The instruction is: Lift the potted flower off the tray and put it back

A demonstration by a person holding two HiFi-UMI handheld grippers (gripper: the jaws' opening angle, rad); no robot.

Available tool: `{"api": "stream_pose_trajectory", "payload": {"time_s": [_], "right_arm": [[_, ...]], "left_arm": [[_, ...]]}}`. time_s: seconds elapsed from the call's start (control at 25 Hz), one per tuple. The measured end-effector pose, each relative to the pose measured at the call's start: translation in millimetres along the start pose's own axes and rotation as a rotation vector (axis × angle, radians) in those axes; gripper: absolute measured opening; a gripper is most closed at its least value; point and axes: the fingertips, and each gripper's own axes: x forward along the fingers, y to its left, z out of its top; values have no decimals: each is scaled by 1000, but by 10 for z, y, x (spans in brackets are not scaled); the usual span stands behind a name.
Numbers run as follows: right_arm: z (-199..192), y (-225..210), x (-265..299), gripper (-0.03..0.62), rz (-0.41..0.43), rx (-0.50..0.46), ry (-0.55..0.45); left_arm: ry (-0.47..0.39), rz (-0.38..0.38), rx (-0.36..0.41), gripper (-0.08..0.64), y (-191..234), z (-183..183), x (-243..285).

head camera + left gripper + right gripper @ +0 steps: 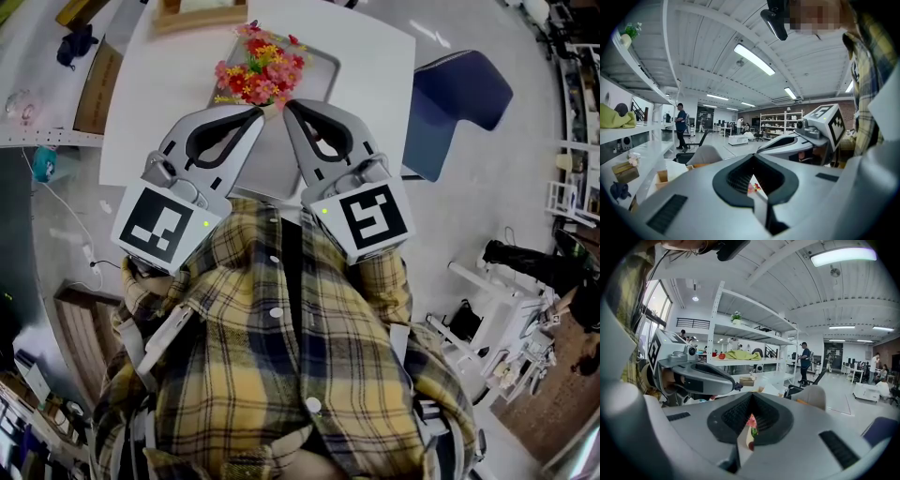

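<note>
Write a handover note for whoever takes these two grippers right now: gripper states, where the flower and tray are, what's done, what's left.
Left gripper: shut, empty.
Right gripper: shut, empty.
Both tips point at the potted flower with red, yellow and pink blooms, close to it. It stands on the grey rectangular tray on the white table.
Done: nothing visible; flower on tray.
To do: likely open, grip the pot, lift, set back.

Two grippers: left gripper (255,114), right gripper (292,106). One potted flower (261,67). One tray (323,73). One white table (169,75). One blue chair (459,103), upper right.
</note>
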Motion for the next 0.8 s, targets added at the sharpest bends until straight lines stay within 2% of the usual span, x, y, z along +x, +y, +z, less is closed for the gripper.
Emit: {"api": "stream_pose_trajectory", "payload": {"time_s": [0.48, 0.8], "right_arm": [[-8, -12, -6, -3, -8, 7, 3], [28, -36, -14, -3, -10, 1, -1]], "left_arm": [[6, -6, 2, 8, 12, -8, 17], [12, -33, 31, 8, 61, 55, 95]]}}
